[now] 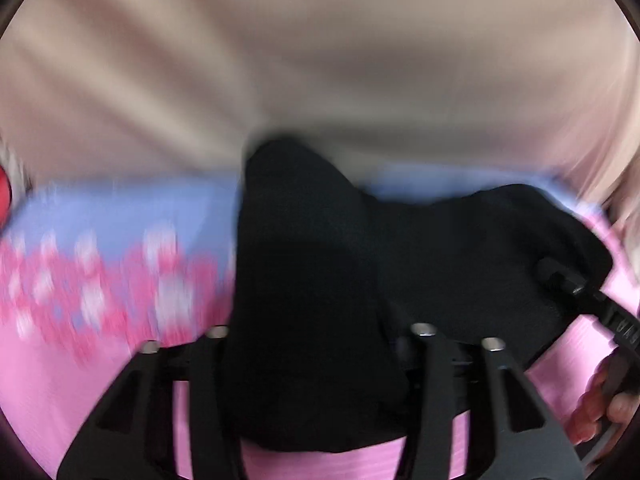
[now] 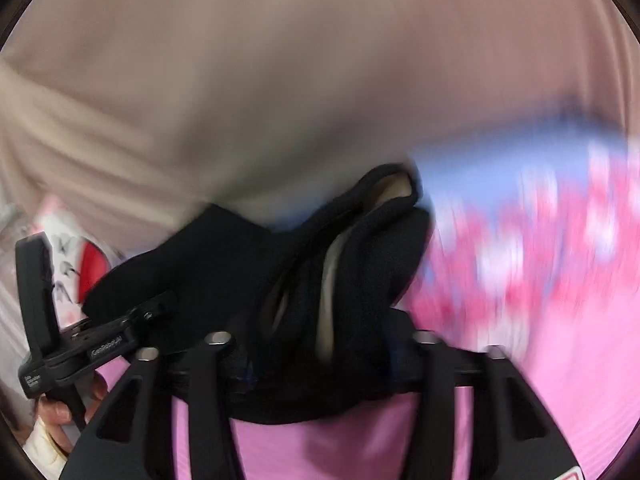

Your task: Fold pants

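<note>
Black pants (image 1: 304, 260) lie bunched on a pink sheet (image 1: 60, 400), one thick fold running up between the jaws of my left gripper (image 1: 320, 344). The jaws stand wide and the cloth hides the fingertips. In the right wrist view the pants (image 2: 360, 264) show a pale inner lining and sit loosely between the wide jaws of my right gripper (image 2: 320, 352). Each gripper also shows in the other's view: the right gripper (image 1: 568, 284) at the pants' right end, the left gripper (image 2: 136, 320) at their left end. Both views are motion-blurred.
The sheet turns blue with pink and white flowers (image 1: 100, 280) farther off. A person's beige garment (image 1: 320, 60) fills the upper half of both views. A hand (image 1: 600, 412) holds the right gripper's handle. A red and white object (image 2: 92, 264) lies at the left.
</note>
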Available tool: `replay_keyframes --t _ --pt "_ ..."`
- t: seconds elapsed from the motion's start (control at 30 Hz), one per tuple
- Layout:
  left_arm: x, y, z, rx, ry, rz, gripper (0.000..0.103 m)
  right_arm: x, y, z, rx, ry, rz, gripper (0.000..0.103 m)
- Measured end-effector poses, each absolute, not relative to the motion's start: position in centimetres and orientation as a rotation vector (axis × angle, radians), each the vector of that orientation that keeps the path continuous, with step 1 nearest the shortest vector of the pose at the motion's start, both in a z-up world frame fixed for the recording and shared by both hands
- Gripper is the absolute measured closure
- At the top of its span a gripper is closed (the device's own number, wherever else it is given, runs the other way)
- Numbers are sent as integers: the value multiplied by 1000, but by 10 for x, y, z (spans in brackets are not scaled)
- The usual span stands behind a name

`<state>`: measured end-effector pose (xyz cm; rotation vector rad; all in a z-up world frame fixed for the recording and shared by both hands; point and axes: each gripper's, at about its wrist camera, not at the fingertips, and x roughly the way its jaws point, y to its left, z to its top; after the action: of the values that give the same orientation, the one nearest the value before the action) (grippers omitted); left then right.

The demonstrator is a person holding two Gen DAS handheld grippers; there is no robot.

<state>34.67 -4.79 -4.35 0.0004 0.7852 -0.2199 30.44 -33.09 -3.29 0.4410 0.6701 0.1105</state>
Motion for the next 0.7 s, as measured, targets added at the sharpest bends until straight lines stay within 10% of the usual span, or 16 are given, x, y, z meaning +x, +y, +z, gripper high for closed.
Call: replay_keyframes --t 0.13,0.27,0.43,0.63,0.7 --pt "324 -2 -25 -156 783 -182 23 269 -359 -18 440 623 31 40" --pt "313 17 5 -187 781 -140 23 242 -345 26 331 527 53 97" --pt "330 -32 -23 3 818 -126 23 290 -310 -18 155 731 -4 103" --pt "326 -46 -37 88 786 -52 21 255 -307 9 204 637 18 97" --pt "321 -49 -35 113 786 -38 20 243 -311 10 173 637 -32 67"
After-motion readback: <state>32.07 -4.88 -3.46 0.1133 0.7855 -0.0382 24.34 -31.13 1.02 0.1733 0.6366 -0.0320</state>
